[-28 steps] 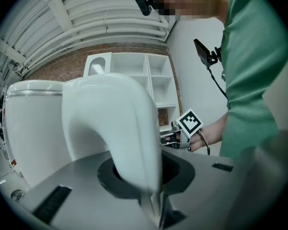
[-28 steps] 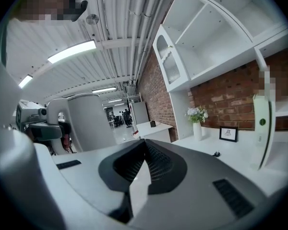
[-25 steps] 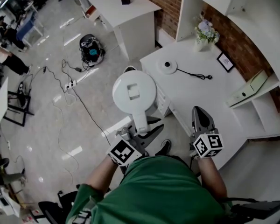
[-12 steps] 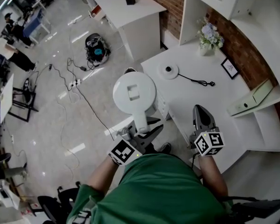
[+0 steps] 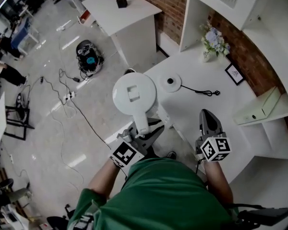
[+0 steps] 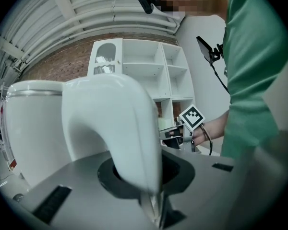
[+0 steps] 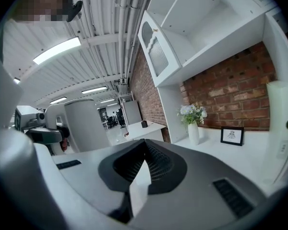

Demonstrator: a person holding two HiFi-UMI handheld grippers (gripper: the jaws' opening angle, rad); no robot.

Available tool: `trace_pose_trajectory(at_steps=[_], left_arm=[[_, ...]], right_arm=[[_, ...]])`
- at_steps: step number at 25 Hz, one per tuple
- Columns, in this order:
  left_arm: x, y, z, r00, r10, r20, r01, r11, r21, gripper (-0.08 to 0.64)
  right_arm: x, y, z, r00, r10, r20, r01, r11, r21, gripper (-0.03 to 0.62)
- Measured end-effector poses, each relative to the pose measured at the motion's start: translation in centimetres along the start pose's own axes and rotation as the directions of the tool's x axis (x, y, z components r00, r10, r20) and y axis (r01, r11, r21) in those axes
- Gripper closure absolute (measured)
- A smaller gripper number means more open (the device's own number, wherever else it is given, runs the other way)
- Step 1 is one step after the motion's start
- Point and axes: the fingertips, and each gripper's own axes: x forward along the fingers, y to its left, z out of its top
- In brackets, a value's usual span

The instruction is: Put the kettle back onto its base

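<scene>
- Left claw (image 5: 143, 130) clamped tight on the handle of the white plastic kettle (image 5: 134, 94), held aloft at the white desk's (image 5: 206, 107) edge.
- Right claw (image 5: 209, 122) closed, empty.
- Centre it upright over the round white base (image 5: 170, 82) just beyond, then lower straight down.

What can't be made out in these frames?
Head view: kettle underside, hidden by its own body.
Left gripper view: base not seen, kettle in the way.
Head view: framed picture too small to read.
All views: water level, kettle is opaque.
</scene>
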Motion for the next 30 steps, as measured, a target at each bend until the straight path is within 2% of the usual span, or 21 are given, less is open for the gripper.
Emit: trace_pose_trajectory(at_steps=[9,16,23,27,30], left_arm=[[1.5,8.6,-0.7,0.991,-0.137,0.004,0.136,0.990,0.039,0.485],[3.0,12.8,-1.3,0.965,-0.260,0.038,0.257,0.964,0.074,0.485],[5.3,14.3,-3.9,0.938,-0.346,0.024,0.344,0.937,0.069,0.485],[7.2,14.1,-5.0,0.929,-0.369,-0.001,0.368,0.926,0.080,0.485],[8.5,13.7,-5.4,0.931,-0.365,-0.018,0.365,0.926,0.097,0.485]], right_arm=[[6.2,0.8,1.8,0.992,-0.121,0.033,0.121,0.993,0.010,0.571],[8.2,0.4,2.0,0.970,-0.239,0.041,0.237,0.971,0.035,0.571],[8.4,-0.2,0.4,0.951,-0.308,-0.011,0.308,0.950,0.050,0.571],[8.6,-1.6,-0.2,0.951,-0.308,-0.027,0.309,0.949,0.057,0.571],[8.9,-2.9,-0.1,0.956,-0.291,-0.026,0.292,0.955,0.059,0.571]])
